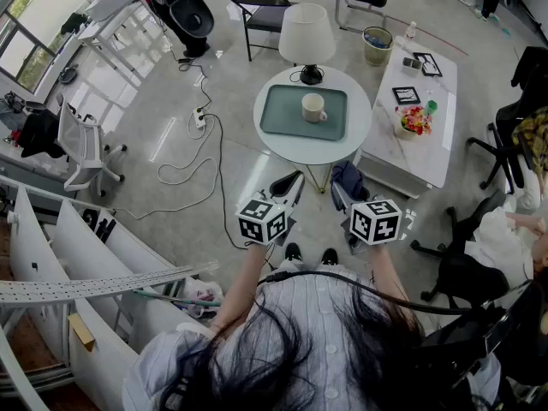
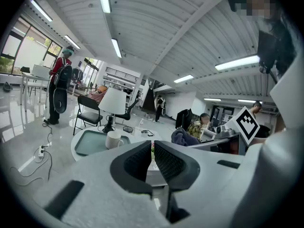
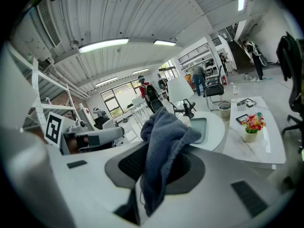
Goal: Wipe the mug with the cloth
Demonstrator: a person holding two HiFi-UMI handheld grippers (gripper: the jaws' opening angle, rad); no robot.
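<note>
The person stands back from the round white surface [image 1: 355,135] and holds both grippers in the air in front of the body, side by side and well apart from that surface, pointing towards it and a little downward. The left gripper [image 2: 152,152] has its jaws fully together, the ribbed pads touching each other, and nothing is between them. The right gripper [image 3: 159,161] has its jaws closed on the cloth [image 3: 164,141], which is dark grey-blue. One bunch of it stands up above the jaws and the other end hangs down below them. The mug [image 1: 313,107] is cream-coloured and stands upright on the grey-green tray [image 1: 282,118], in the right half of it. Neither gripper touches the mug. A white lamp [image 1: 306,32] stands at the far edge of the same surface, just behind the tray. To the right there is a long white surface [image 1: 428,157] with a small pot of flowers [image 1: 414,120] on it.
</note>
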